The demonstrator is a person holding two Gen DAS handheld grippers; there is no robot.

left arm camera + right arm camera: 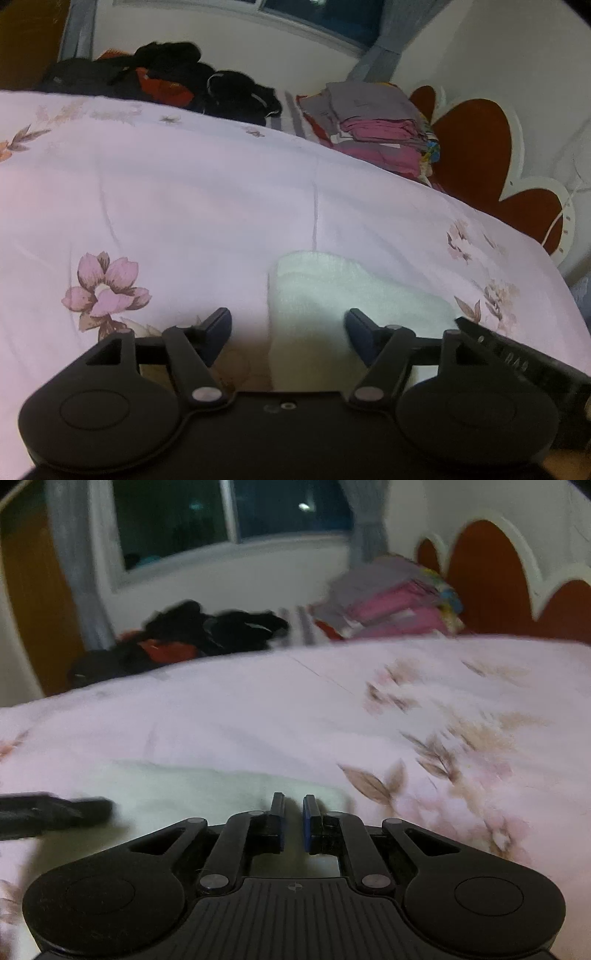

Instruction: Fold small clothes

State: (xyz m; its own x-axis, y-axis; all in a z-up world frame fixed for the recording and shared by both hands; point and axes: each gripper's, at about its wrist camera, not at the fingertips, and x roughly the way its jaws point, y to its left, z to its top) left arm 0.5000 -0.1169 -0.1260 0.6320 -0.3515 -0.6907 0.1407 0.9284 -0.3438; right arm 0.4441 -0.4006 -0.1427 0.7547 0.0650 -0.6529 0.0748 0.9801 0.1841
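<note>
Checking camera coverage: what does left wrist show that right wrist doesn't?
Left wrist only: the large pink flower print on the bedcover, the left tool with its jaws wide apart, and the white cloth's rounded far end in sharp view.

Right wrist only: the right tool with its jaws nearly together over the cloth's edge, nothing visibly between them, and more of the dark window.

Both: the white cloth, pink floral bedcover, black clothes pile, folded stack and red headboard. Each view catches part of the other tool.
</note>
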